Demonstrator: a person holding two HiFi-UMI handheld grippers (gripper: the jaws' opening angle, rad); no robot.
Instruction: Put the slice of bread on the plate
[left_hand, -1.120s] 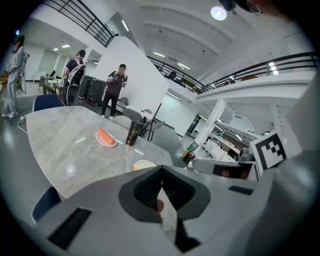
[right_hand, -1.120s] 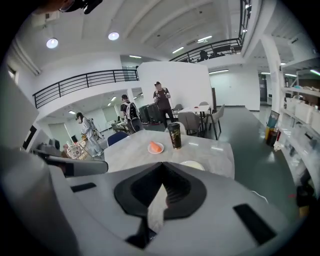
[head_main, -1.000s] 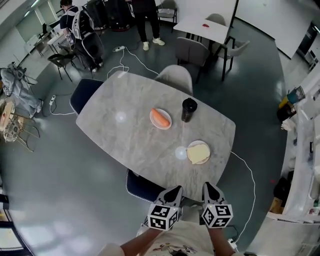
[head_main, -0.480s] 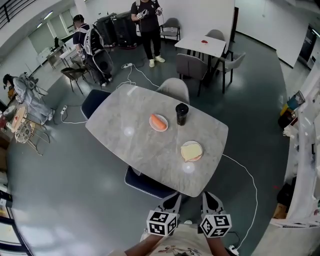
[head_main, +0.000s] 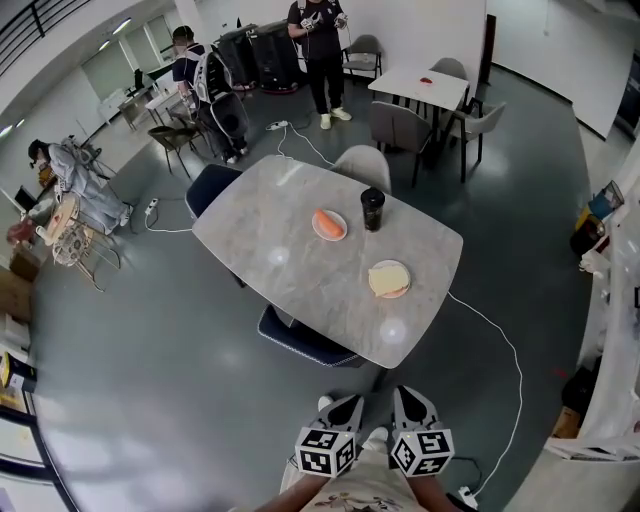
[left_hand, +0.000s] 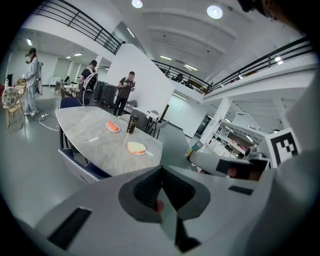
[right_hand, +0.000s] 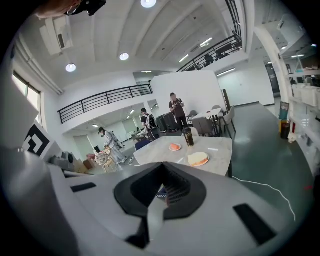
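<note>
My left gripper (head_main: 349, 403) and right gripper (head_main: 408, 396) are both closed and empty, held close to my chest. Since a second ago I've backed off, so the marble table (head_main: 290, 260) lies well ahead. The slice of bread (head_main: 386, 278) rests on its plate (head_main: 402, 292) by the table's near-right edge, so the task looks done. There's open floor between me and the table.

My light grey left tongs (head_main: 351, 404) and right tongs (head_main: 405, 396) have dark grey pads inside, and each cube on them carries black-and-white square markers. The oval stone counter (head_main: 270, 240) is pale grey with soft marble veins. The square slice of bread (head_main: 387, 278) is pale yellow and its round plate (head_main: 405, 290) is whitish. The tall cup (head_main: 372, 209) is almost black. The shiny floor (head_main: 150, 360) is dark grey.
</note>
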